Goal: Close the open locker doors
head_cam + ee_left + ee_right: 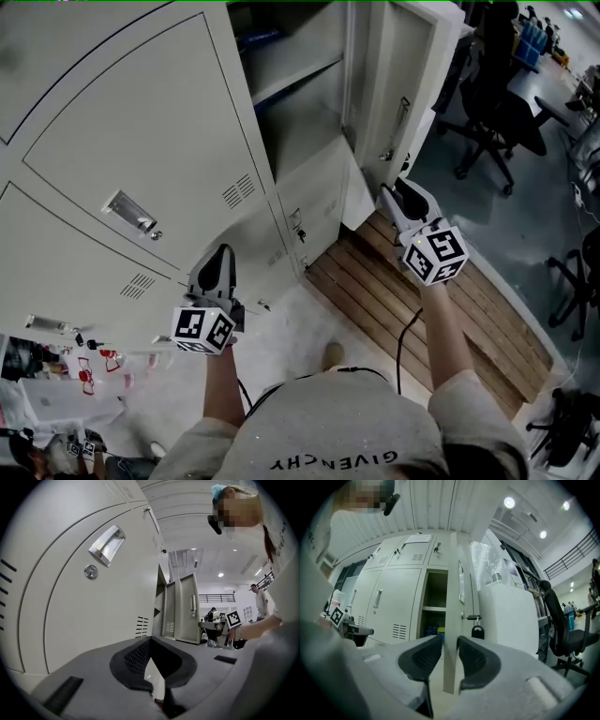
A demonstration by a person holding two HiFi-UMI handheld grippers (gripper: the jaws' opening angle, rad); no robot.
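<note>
A bank of pale grey lockers [141,141] fills the left. One tall locker door [398,94] stands open, showing shelves inside [291,75]. My right gripper [401,199] is at that door's lower free edge. In the right gripper view the door edge [451,597] runs straight between the jaws of the right gripper [450,641], and both dark pads [423,656] lie against it. My left gripper [214,267] hangs low beside a closed door [93,602] with a chrome handle [107,545]. The left gripper [151,644] has its tips together and nothing between them.
A padlock [477,631] hangs from the open door's latch. A wooden slatted platform [422,309] lies on the floor under the right arm. Black office chairs [497,103] stand behind the door. A white block [511,616] sits just right of the door.
</note>
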